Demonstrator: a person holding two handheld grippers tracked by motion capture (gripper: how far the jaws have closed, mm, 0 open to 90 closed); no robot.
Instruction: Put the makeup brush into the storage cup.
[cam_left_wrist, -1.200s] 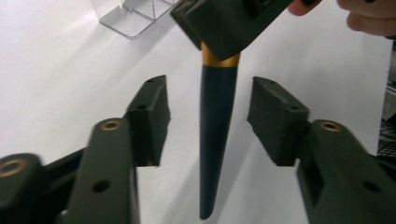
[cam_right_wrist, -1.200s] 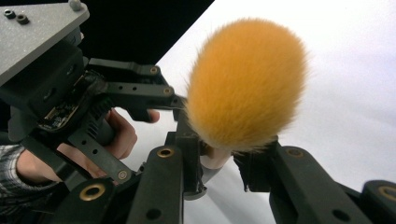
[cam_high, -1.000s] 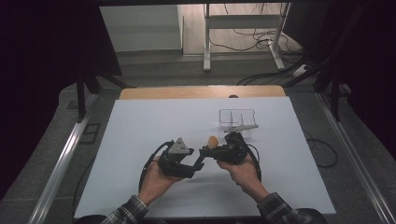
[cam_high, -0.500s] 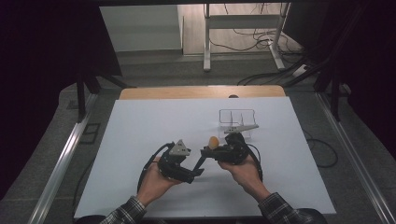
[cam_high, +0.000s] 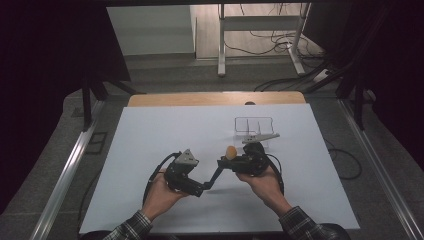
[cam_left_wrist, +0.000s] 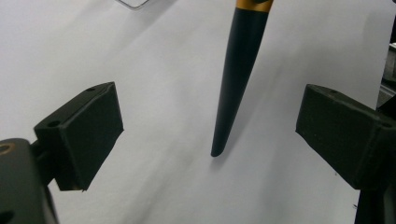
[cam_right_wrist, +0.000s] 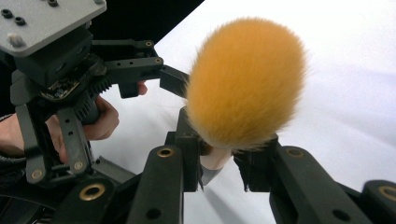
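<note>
We are holding one makeup brush (cam_right_wrist: 245, 84) over the white table (cam_high: 150, 145), near its front edge, between our two hands. Our right gripper (cam_high: 226, 162) is pinching the brush just under its orange bristle head (cam_high: 231, 151), the jaws pressed tight on the copper collar (cam_right_wrist: 215, 158), as the right gripper view is showing. The dark tapered handle (cam_left_wrist: 238, 74) is running down and to the left from there, toward our left gripper (cam_high: 210, 182). That gripper's jaws have just been opening and are now standing spread wide, one on each side of the handle's tip without touching it; the left gripper view is showing white table on both sides of the handle.

Around us we are counting one clear wire-framed holder (cam_high: 254, 126) farther back on the table, beyond the right gripper, with a pale flat piece (cam_high: 261, 136) lying at its near edge; we cannot tell what that piece is. Both are sitting well clear of the brush. Nothing is lying between the grippers and the holder. A wooden strip (cam_high: 215, 98) is edging the table's far side, and beyond it on the floor we are seeing a metal stand (cam_high: 260, 35) with loose cables (cam_high: 280, 45) trailing around its legs. Two grippers and two hands are at work on the single brush
</note>
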